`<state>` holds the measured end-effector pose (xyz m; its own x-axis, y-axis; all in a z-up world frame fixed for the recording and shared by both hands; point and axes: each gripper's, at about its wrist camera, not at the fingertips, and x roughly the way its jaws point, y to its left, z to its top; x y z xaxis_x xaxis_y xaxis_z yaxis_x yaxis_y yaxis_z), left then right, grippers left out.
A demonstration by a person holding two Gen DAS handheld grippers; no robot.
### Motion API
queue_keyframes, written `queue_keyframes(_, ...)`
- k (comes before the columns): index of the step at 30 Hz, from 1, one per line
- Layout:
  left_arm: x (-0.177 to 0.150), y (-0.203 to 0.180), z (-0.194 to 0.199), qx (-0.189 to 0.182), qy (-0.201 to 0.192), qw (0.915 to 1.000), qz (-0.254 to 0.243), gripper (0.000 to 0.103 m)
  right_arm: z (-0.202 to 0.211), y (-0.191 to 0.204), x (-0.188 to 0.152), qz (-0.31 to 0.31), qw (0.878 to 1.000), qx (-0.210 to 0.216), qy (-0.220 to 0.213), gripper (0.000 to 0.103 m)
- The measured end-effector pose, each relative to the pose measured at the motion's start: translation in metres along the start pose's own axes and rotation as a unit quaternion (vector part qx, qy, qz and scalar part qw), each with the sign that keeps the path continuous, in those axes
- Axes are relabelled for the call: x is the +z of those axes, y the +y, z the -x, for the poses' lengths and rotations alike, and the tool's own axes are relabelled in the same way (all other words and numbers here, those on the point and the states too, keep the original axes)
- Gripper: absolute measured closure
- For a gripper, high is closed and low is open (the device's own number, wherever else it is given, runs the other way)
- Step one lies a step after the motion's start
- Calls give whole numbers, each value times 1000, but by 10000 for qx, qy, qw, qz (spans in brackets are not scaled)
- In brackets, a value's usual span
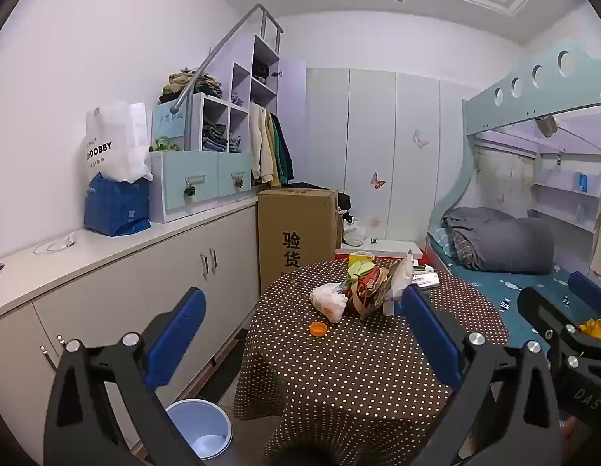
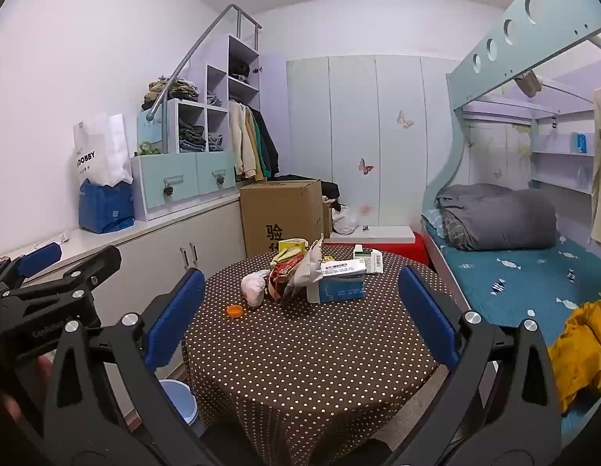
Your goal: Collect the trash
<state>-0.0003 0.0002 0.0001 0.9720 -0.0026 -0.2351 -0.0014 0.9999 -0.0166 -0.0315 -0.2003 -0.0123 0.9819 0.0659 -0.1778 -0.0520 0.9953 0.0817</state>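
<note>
A round table with a brown polka-dot cloth [image 1: 351, 372] [image 2: 312, 353] holds a pile of trash: a crumpled white plastic bag [image 1: 329, 302] [image 2: 254, 286], an orange bottle cap [image 1: 318, 328] [image 2: 235, 311], red and brown snack wrappers [image 1: 372, 291] [image 2: 287, 273] and small boxes [image 2: 341, 285]. A light blue bin [image 1: 201, 425] [image 2: 176, 398] stands on the floor left of the table. My left gripper [image 1: 302, 338] is open and empty, short of the table. My right gripper [image 2: 300, 316] is open and empty, also short of the table.
A long white cabinet [image 1: 118, 272] runs along the left wall, with a blue bag [image 1: 116, 209] on it. A cardboard box [image 1: 296, 229] stands behind the table. A bunk bed [image 2: 514, 256] with a grey duvet is at the right. Yellow cloth [image 2: 582, 353] lies on the bed.
</note>
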Motion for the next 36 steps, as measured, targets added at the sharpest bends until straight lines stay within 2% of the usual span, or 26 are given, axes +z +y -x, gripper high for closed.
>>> queue_keyframes(36,5,-20,7,-60,-55,9998,-203,4,3,-2,1,-57,10000,-22,-78,6)
